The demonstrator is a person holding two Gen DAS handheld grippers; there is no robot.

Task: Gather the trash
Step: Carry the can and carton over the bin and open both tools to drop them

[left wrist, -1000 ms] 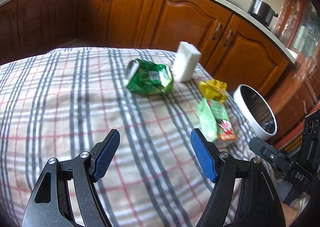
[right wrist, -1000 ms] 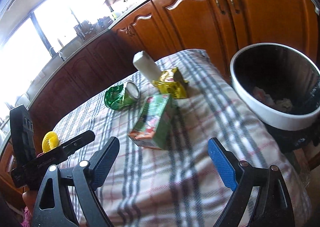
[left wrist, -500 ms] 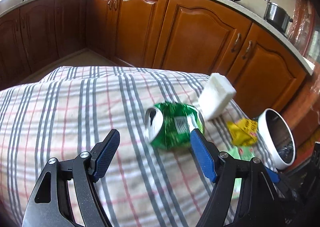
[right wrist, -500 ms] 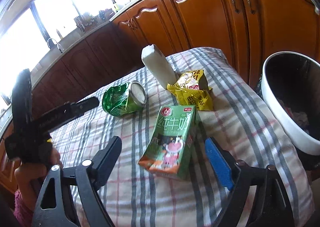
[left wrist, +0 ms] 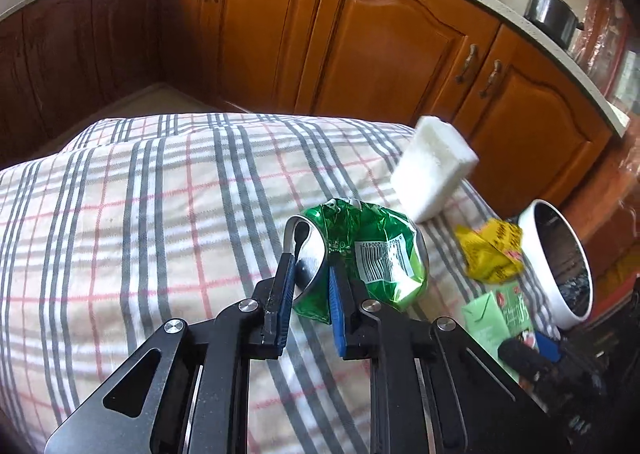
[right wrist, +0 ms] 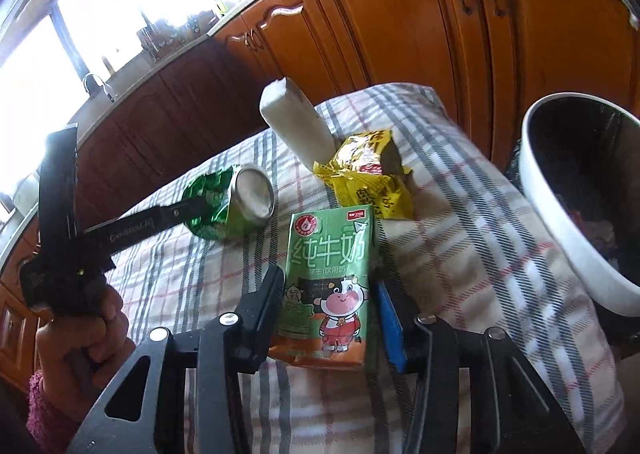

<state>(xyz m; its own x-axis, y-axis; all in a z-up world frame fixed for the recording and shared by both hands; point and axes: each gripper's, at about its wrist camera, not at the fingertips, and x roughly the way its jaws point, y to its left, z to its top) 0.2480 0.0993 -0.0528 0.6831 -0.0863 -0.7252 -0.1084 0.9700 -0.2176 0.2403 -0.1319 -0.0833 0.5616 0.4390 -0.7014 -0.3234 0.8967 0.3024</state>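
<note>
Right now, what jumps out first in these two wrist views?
The left gripper is pinched on the rim of a crushed green aluminium can lying on the plaid tablecloth. The right gripper straddles a green milk carton lying flat, with the white-rimmed round trash bin just off the table edge beside it.

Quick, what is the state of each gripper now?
Left gripper: shut on the crushed green can, at its rim.
Right gripper: shut on the green milk carton.

- My left gripper hides the crushed green can's near rim.
- The bin runs off the right wrist view's edge; its contents are too dark to identify.
- My right gripper's fingers cover the milk carton's lower sides.
</note>
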